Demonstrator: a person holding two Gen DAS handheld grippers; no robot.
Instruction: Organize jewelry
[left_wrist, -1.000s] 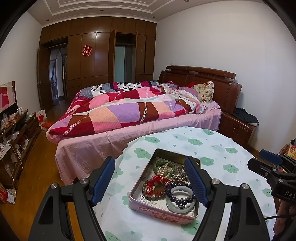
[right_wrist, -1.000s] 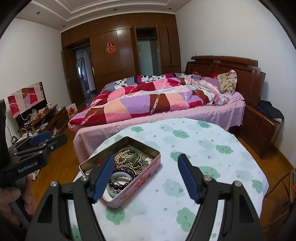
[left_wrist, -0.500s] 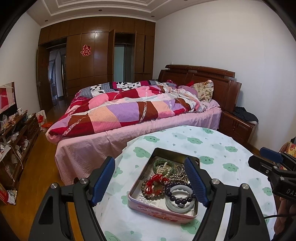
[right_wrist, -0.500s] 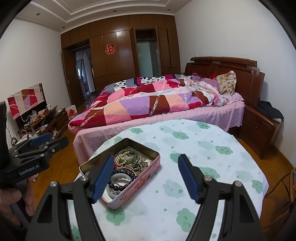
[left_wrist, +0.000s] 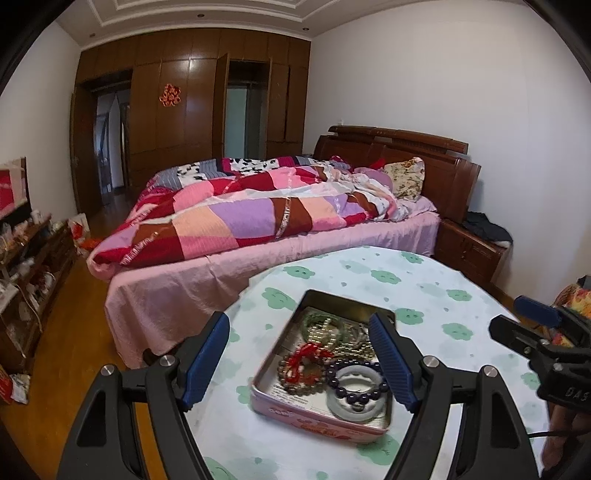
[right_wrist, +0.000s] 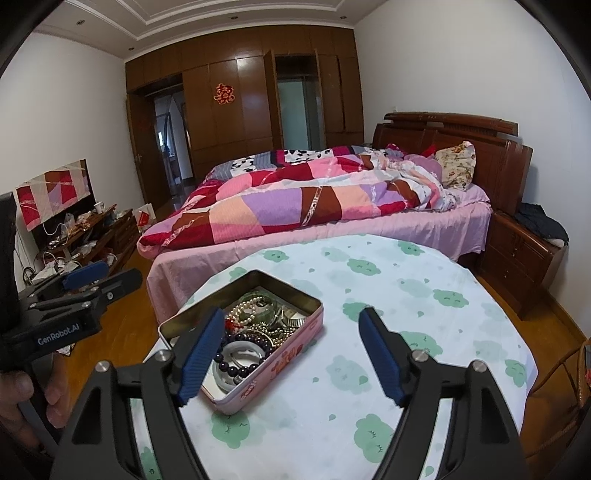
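An open pink tin (left_wrist: 317, 419) sits on the table's cloud-print cloth (left_wrist: 424, 295). In it lie a pale jade bangle (left_wrist: 354, 393), a dark purple bead bracelet (left_wrist: 334, 369), a red tasselled bracelet (left_wrist: 306, 356), and pearls with a green bangle (left_wrist: 317, 325). My left gripper (left_wrist: 297, 332) hovers open in front of the tin, with nothing between its fingers. My right gripper (right_wrist: 291, 321) hangs beside the tin (right_wrist: 280, 365) at its right. Its jaws are opening and nothing is between them. Each gripper shows at the edge of the other's view.
Behind the table (right_wrist: 424, 302) is a bed (left_wrist: 258, 221) with a patchwork quilt. A wooden nightstand (left_wrist: 469, 251) stands at the right. A cluttered low cabinet (right_wrist: 92, 236) lines the left wall. A wicker chair (right_wrist: 565, 369) is at the far right.
The right gripper's jaws stand slightly wider apart. Both hands and the tin have stayed where they were.
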